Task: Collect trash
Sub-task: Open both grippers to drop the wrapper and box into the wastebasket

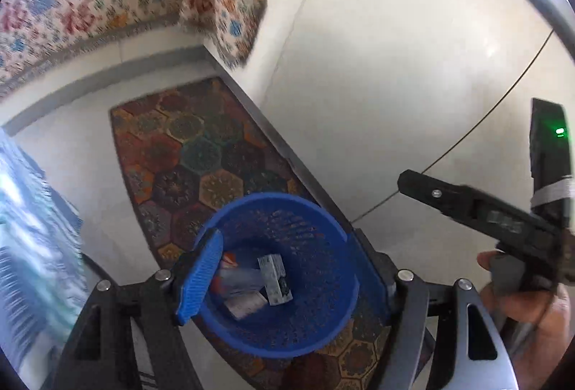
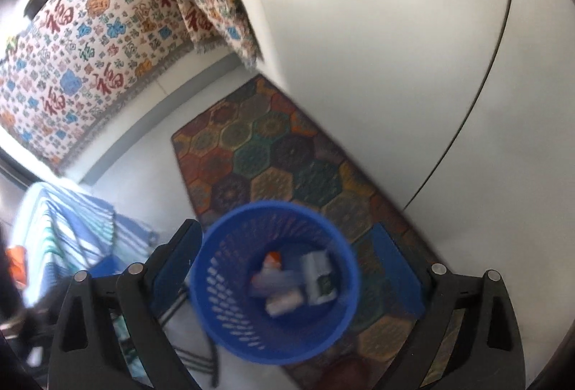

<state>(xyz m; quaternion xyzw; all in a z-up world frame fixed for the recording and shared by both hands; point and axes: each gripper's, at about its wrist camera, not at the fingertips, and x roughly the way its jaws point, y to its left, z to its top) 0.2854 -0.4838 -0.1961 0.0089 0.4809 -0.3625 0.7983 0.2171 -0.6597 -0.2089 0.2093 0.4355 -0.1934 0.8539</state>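
Note:
A blue perforated trash basket (image 1: 316, 311) stands on a patterned rug and holds several pieces of trash, among them a small grey carton (image 1: 275, 278) and white and orange wrappers (image 1: 233, 282). My left gripper (image 1: 284, 282) is open and empty above the basket's mouth. The basket (image 2: 230, 311) also shows in the right wrist view with the trash (image 2: 298, 278) inside. My right gripper (image 2: 287, 268) is open and empty above it. The right gripper's body (image 1: 503, 221) shows in the left wrist view, held in a hand.
A hexagon-patterned rug (image 1: 201, 153) lies on the white floor beside a white table (image 1: 395, 66). A patterned cloth (image 2: 90, 59) covers furniture at the back. A blue striped fabric (image 2: 72, 228) lies at the left.

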